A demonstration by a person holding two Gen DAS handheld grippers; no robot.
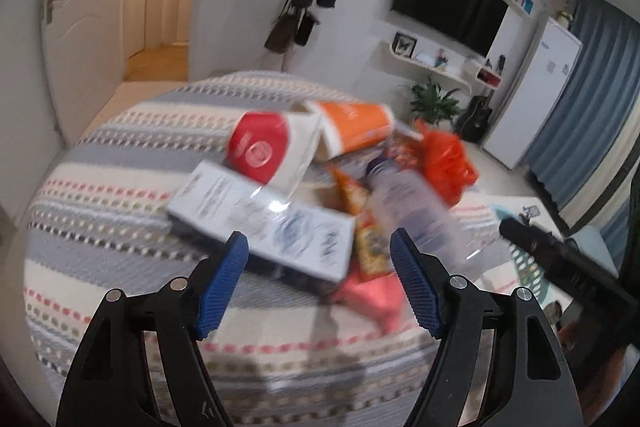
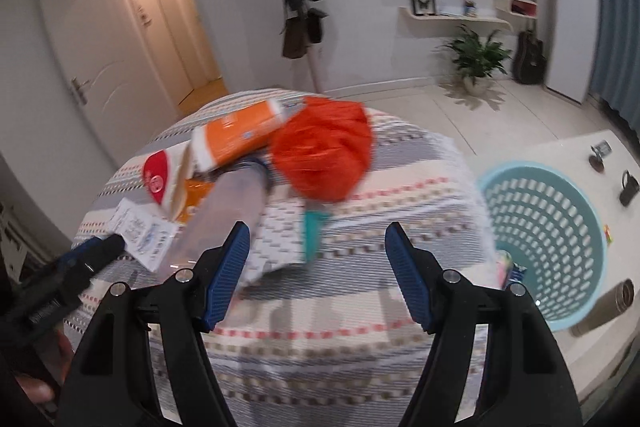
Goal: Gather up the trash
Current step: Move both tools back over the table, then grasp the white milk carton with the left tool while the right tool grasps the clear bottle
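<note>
Covering the table (image 2: 360,347): striped cloth (image 1: 120,155)

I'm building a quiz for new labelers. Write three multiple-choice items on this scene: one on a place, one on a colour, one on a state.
1. Where does the basket stand?
A. On the striped cloth among the trash
B. Beside the striped cloth, to the right in the right wrist view
C. Hanging on the door

2. What colour is the crumpled plastic bag?
A. Orange-red
B. Green
C. Black

3. How is the right claw?
A. Shut on the bottle
B. Shut on the bag
C. Open, nothing between its fingers

Answers:
1 B: the teal basket sits off the edge of the striped cloth, on a pale surface.
2 A: the bag shows bright orange-red beside the clear bottle.
3 C: its blue fingers stand wide apart with only cloth behind them.
</note>
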